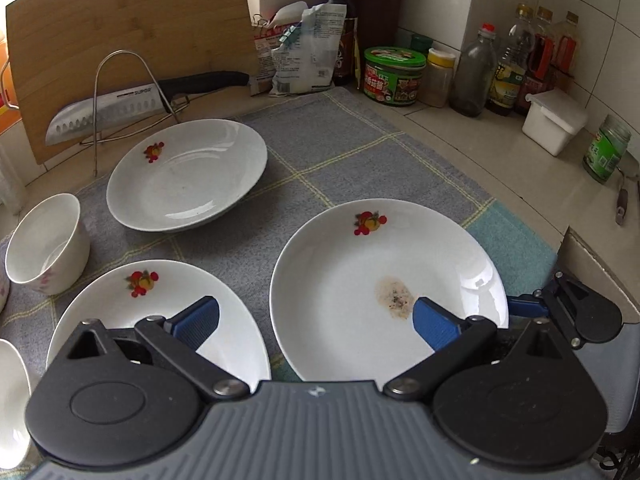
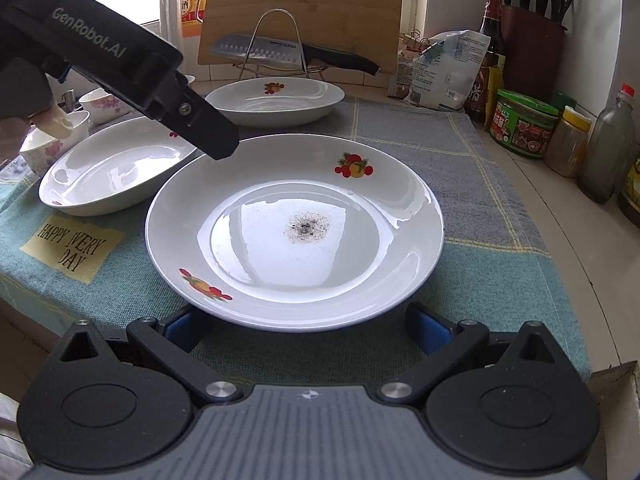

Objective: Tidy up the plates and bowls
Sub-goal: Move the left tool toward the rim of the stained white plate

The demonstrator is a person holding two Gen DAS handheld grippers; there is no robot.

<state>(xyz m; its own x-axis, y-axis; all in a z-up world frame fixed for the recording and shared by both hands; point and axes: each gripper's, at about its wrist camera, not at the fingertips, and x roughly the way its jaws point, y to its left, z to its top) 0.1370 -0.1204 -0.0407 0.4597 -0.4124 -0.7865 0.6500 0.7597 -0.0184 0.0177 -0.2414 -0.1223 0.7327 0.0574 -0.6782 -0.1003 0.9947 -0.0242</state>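
Three white plates with fruit prints lie on a grey-green cloth (image 1: 320, 152). The stained plate (image 1: 384, 288) (image 2: 296, 232) is nearest the right gripper (image 2: 304, 330), which stands open with its blue fingers (image 2: 428, 332) low at the plate's near rim, partly hidden under it. My left gripper (image 1: 316, 324) hovers open above the gap between the stained plate and the near-left plate (image 1: 160, 320) (image 2: 112, 168). Its black body (image 2: 120, 56) shows in the right wrist view. The third plate (image 1: 188, 176) (image 2: 276, 100) lies farther back. A white bowl (image 1: 44, 244) stands at the left.
A knife (image 1: 120, 108) rests in a wire rack before a wooden cutting board (image 1: 120, 40). Bags, bottles and jars (image 1: 394, 76) line the back and right wall, with a white box (image 1: 554, 120). Floral bowls (image 2: 52, 140) sit at the left, by a hand (image 2: 20, 92). The counter edge is near the right gripper.
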